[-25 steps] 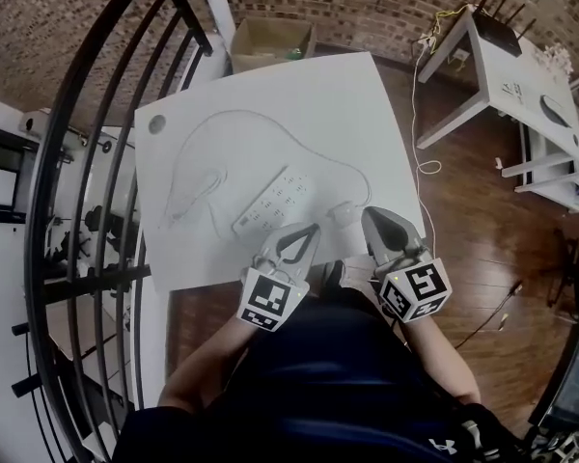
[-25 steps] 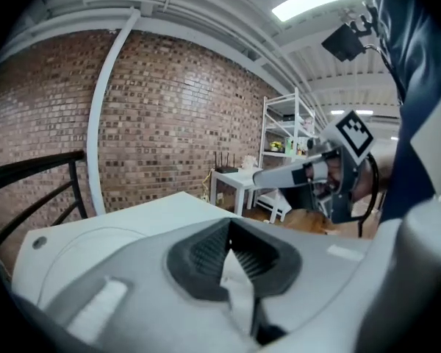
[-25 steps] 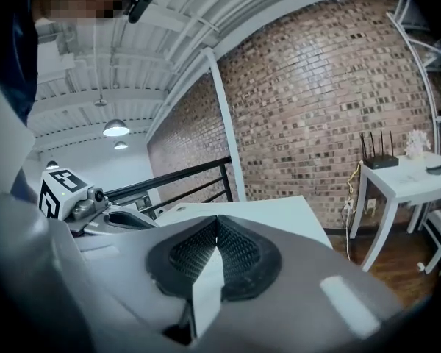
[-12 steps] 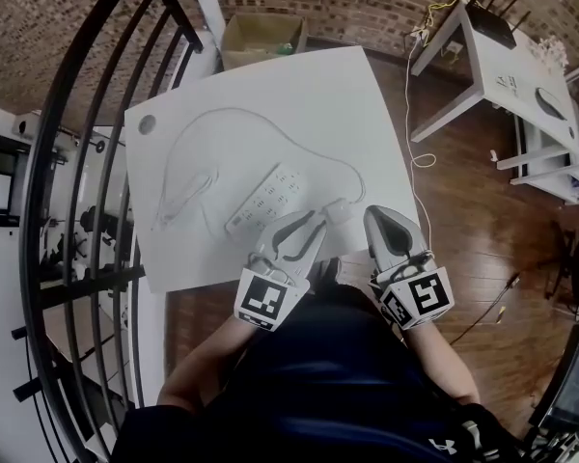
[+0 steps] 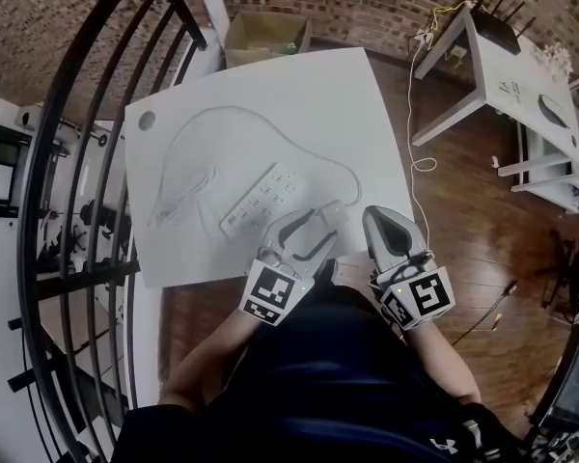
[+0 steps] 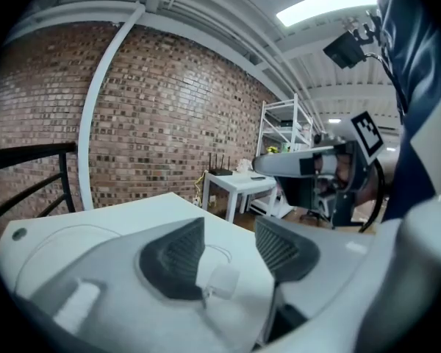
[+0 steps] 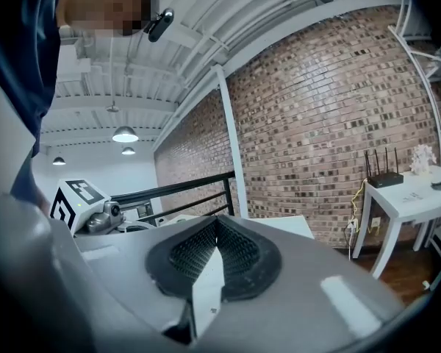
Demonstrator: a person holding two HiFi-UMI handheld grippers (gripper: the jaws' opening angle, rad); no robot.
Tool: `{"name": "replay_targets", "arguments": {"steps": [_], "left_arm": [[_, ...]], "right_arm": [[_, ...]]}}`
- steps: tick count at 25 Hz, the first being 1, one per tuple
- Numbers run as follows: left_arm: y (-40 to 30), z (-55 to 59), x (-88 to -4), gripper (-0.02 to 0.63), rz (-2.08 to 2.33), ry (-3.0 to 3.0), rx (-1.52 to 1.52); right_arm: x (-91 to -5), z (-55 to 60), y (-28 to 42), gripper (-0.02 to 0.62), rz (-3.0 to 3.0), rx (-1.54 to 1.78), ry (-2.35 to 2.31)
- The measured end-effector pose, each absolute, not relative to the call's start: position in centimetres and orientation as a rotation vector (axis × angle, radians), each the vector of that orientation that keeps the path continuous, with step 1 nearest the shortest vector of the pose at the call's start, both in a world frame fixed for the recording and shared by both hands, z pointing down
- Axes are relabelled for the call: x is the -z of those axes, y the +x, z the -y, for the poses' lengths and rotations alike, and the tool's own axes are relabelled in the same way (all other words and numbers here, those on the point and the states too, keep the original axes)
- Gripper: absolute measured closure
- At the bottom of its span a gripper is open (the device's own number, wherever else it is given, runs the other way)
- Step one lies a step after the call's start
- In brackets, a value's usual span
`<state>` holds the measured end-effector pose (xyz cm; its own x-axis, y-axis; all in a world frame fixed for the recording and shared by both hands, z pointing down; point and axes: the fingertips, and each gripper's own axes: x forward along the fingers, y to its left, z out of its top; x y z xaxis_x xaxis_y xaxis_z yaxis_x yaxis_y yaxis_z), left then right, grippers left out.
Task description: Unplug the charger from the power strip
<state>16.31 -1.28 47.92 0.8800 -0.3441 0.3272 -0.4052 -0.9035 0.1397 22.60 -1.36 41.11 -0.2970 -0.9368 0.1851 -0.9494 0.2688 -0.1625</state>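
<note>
**White charger lies off the strip, left gripper released around it**

White and small, the one charger (image 5: pixel 333 209) lies flat on the desk (image 5: pixel 270 95), just off the near right end of the single power strip (image 5: pixel 265 197) and apart from it. One thin white cable (image 5: pixel 222 114) leaves the charger and swings in a wide loop round the far side of the strip.

Two grippers are at the desk's near edge, both on the near right side of the strip. The left gripper (image 5: pixel 320 225) is the closer of the two to the strip. Its jaws have just been opening and now stand wide apart. In the left gripper view the charger (image 6: pixel 222 281) shows low between the two ribbed pads of the left gripper (image 6: pixel 229 230), lying on the desk with neither pad pressing on it. The right gripper (image 5: pixel 374 215) hangs further from the strip, past the charger. In the right gripper view, the right gripper (image 7: pixel 217 223) is clenched, pad against pad, with nothing between.

Beyond the far side of the strip, off the desk's edge, sits one open cardboard box (image 5: pixel 265 35). Far off to the strip's right stands one white side table (image 5: pixel 507 66) carrying one black router (image 5: pixel 497 32). A black railing (image 5: pixel 77 162) curves along the left of the strip, past the desk.
</note>
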Motion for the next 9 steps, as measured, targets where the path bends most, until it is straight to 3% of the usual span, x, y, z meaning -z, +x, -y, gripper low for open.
{"name": "replay_targets", "arguments": {"steps": [9], "left_arm": [[18.0, 1.2, -48.2, 0.379, 0.620, 2.833, -0.434]], "right_arm": [[-41.4, 1.1, 24.0, 0.584, 2.489, -0.368, 1.773]]}}
